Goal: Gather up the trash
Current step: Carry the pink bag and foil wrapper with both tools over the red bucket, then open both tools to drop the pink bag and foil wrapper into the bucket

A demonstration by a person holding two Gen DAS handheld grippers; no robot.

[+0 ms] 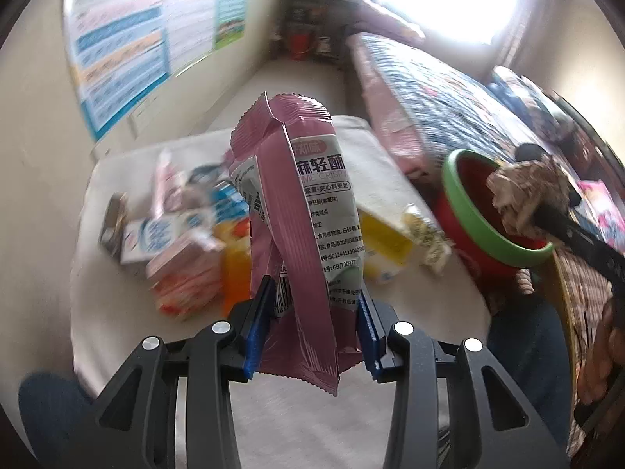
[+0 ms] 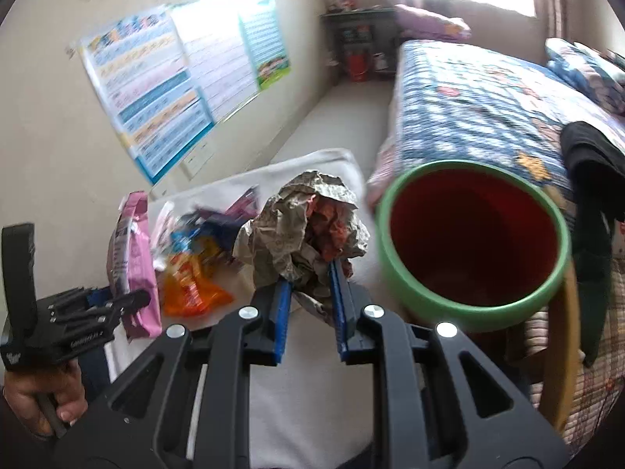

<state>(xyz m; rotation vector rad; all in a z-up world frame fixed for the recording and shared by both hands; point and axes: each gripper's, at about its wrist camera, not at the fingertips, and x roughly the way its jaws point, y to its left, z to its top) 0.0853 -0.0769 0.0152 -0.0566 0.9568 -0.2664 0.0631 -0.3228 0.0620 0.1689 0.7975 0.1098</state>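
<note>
My left gripper (image 1: 314, 293) is shut on a pink snack wrapper (image 1: 300, 203), which stands upright between the blue pads above the white table (image 1: 117, 312). In the right wrist view that wrapper (image 2: 134, 258) and the left gripper (image 2: 117, 301) show at the lower left. My right gripper (image 2: 310, 273) is shut on a crumpled paper ball (image 2: 300, 230), just left of the red bin with a green rim (image 2: 472, 234). From the left wrist view the paper ball (image 1: 527, 191) hangs over the bin (image 1: 488, 215) in the right gripper's black fingers (image 1: 578, 234).
Several wrappers and small boxes (image 1: 183, 234) lie blurred on the table, with an orange packet (image 2: 191, 277) and a yellow one (image 1: 390, 246). A bed with a blue patterned quilt (image 2: 468, 109) stands behind the bin. Posters (image 2: 156, 90) hang on the wall. A hand (image 2: 43, 394) holds the left gripper.
</note>
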